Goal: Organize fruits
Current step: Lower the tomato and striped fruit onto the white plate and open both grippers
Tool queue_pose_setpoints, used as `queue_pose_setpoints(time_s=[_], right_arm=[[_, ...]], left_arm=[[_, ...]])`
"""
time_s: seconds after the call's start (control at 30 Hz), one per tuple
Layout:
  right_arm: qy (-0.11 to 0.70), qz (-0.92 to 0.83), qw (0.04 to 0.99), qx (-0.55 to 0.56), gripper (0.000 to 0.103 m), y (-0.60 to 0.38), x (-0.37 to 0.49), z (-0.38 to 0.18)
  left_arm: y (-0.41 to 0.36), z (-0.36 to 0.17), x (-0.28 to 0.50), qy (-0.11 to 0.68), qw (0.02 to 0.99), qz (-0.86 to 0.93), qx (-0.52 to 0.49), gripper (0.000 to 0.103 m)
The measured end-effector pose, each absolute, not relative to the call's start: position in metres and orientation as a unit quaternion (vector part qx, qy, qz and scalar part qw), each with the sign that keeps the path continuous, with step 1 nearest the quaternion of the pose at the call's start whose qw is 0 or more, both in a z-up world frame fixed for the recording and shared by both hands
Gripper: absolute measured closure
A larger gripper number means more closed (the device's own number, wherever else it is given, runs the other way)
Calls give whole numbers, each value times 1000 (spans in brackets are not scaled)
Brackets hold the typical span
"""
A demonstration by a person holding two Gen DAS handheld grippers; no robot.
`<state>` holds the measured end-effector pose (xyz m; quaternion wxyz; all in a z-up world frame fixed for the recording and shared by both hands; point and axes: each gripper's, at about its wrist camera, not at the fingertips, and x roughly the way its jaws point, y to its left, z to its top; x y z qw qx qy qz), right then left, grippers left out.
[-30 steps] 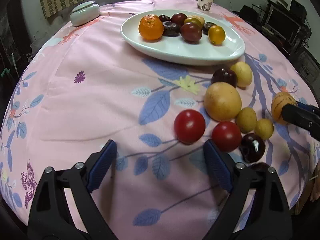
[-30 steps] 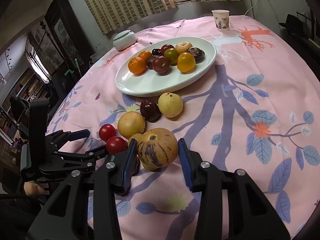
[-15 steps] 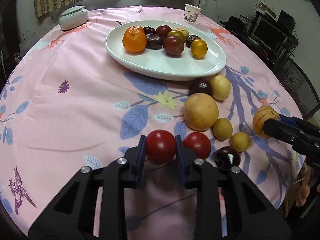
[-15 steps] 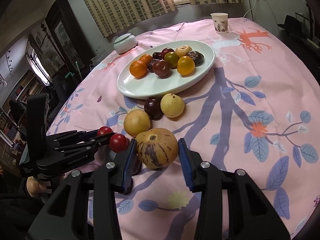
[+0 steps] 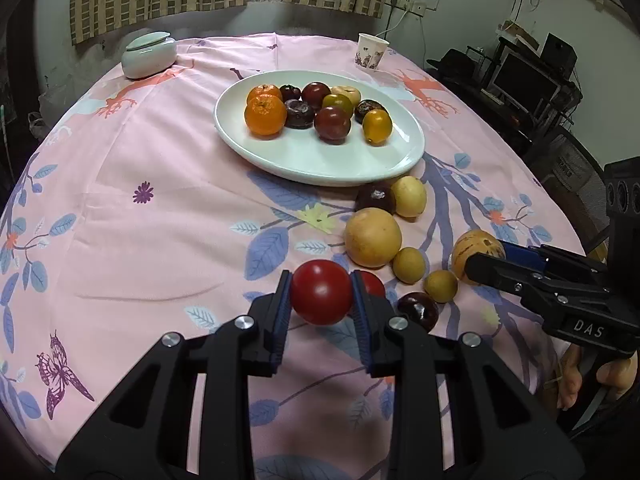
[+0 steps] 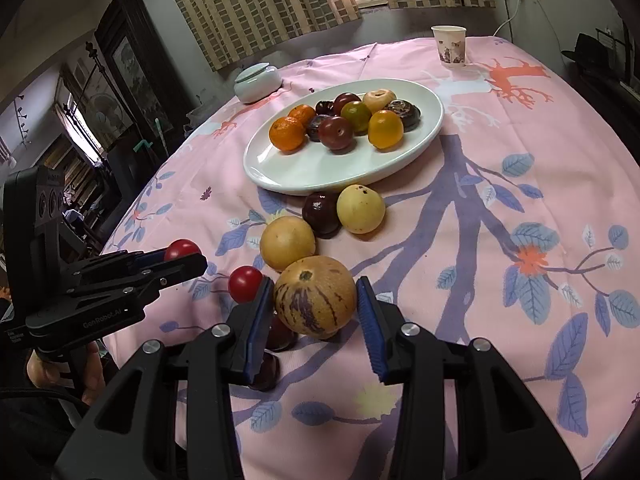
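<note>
Red tomato (image 5: 321, 292) clamped in my left gripper (image 5: 320, 312), bound for the plate (image 5: 320, 162); right gripper (image 6: 310, 312) squeezes the striped melon (image 6: 315, 297) likewise.

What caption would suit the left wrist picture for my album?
Left tool shut on a red tomato, lifted off the pink tablecloth, white plate of fruit beyond.

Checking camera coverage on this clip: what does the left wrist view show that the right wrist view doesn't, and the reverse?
Only the left wrist view: two small yellow fruits beside the big yellow one, and monitors at the right.

Only the right wrist view: a dark cabinet at the left.

Both: the white plate of fruit, paper cup, lidded jar, left gripper shut on a red tomato, right gripper around the striped fruit.
</note>
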<state>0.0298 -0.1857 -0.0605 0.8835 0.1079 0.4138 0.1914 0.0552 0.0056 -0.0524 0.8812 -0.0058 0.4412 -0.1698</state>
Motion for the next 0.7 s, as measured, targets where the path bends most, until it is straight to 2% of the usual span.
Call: queue_pose_setpoints(time_s=[0.47,0.7], right_arm=[[416,207,882,79,61,-177,47,-45],[418,198,886,32,61,-160,121,-26]], left_arm=[[7,-28,72,425,889,-169,13,74],[-7,-15,156,436,885,-161,19,73]])
